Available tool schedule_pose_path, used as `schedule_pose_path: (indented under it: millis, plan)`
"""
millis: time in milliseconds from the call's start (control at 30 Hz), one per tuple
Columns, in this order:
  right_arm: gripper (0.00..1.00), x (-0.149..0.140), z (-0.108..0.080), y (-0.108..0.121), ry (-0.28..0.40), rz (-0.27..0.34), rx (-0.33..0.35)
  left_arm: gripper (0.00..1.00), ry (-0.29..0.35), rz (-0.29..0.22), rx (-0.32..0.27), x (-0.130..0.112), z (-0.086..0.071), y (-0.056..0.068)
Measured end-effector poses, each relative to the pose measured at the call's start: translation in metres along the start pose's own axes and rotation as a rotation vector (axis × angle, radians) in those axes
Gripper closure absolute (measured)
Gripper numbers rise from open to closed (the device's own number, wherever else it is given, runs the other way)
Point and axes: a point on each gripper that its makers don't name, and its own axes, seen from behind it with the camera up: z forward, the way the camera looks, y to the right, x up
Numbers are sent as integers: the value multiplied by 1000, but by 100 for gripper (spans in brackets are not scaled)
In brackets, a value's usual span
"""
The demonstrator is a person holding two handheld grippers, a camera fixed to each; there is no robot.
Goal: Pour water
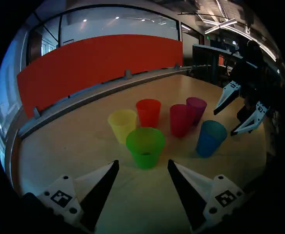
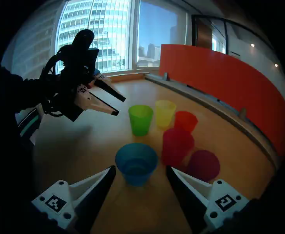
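Pour not started, as far as I can judge. Left hand-held gripper (image 1: pixel 142 161) spread, empty, facing green cup (image 1: pixel 145 147). Right hand-held gripper (image 2: pixel 139 167) spread, empty, blue cup (image 2: pixel 136 162) just ahead of its tips. Both cups upright on table (image 1: pixel 76 148). Grasp, lift, tip remain.

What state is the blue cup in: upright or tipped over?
Upright: the blue cup stands on its base on the table, rim facing up.

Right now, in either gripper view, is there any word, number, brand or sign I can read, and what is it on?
None can be read.
The left gripper and right gripper carry black-and-white square markers: patterns, no letters or digits.
The green cup and blue cup show no print.
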Motion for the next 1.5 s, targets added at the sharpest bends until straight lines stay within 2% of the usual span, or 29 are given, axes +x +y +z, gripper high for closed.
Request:
schedule_pose_path:
  millis: [900, 1133, 1500]
  plan:
    - [2, -9, 50, -10, -34, 2, 52, 7, -47, 12, -12, -7, 22, -6]
    - [8, -9, 54, -8, -37, -9, 62, 7, -52, 8, -17, -7, 26, -8]
    - [9, -11, 51, -11, -43, -24, 87, 7, -68, 18, -27, -7, 35, -7]
